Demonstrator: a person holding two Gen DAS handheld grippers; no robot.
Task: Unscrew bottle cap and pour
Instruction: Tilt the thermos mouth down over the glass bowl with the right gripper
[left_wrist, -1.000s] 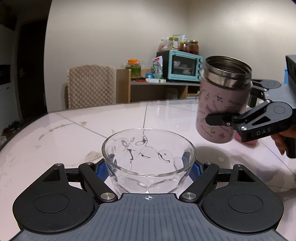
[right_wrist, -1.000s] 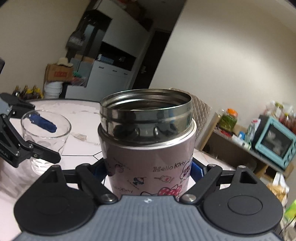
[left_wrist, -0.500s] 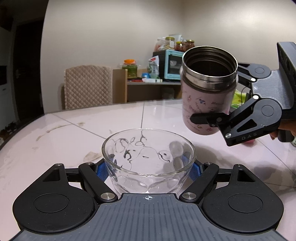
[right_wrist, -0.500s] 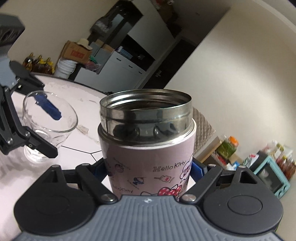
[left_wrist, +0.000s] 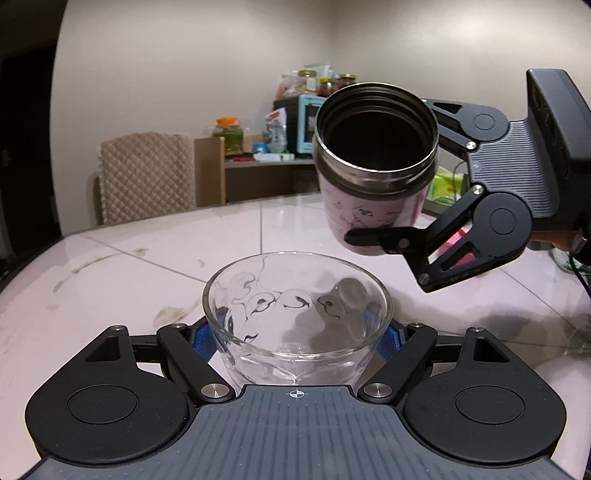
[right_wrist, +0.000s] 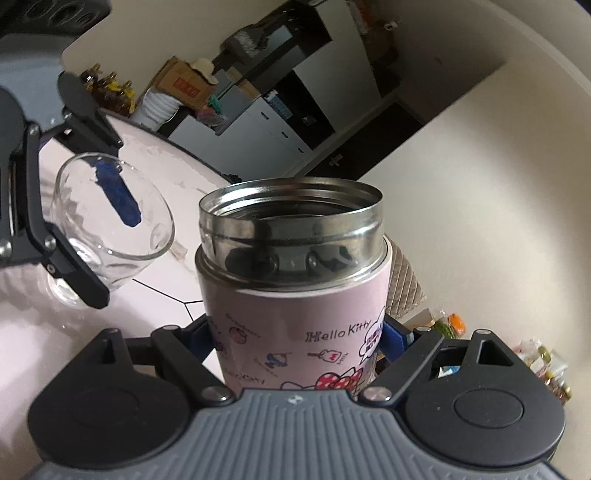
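My left gripper (left_wrist: 297, 338) is shut on a clear glass cup (left_wrist: 295, 317) that stands on the white table (left_wrist: 129, 280). My right gripper (right_wrist: 295, 338) is shut on a pink Hello Kitty steel bottle (right_wrist: 295, 295) with no cap on it. In the left wrist view the bottle (left_wrist: 373, 177) hangs above and to the right of the cup, tilted with its open mouth toward the cup. No liquid shows leaving it. In the right wrist view the cup (right_wrist: 107, 229) sits to the left, between the left gripper's fingers (right_wrist: 74, 273).
A quilted chair (left_wrist: 147, 173) stands at the table's far edge. Behind it a shelf holds a teal toaster oven (left_wrist: 304, 122) and jars. A pink object (left_wrist: 456, 247) lies on the table behind the right gripper.
My right gripper has lifted the bottle, brought it left toward the cup and tilted its mouth toward the cup. The left gripper and cup have stayed still.
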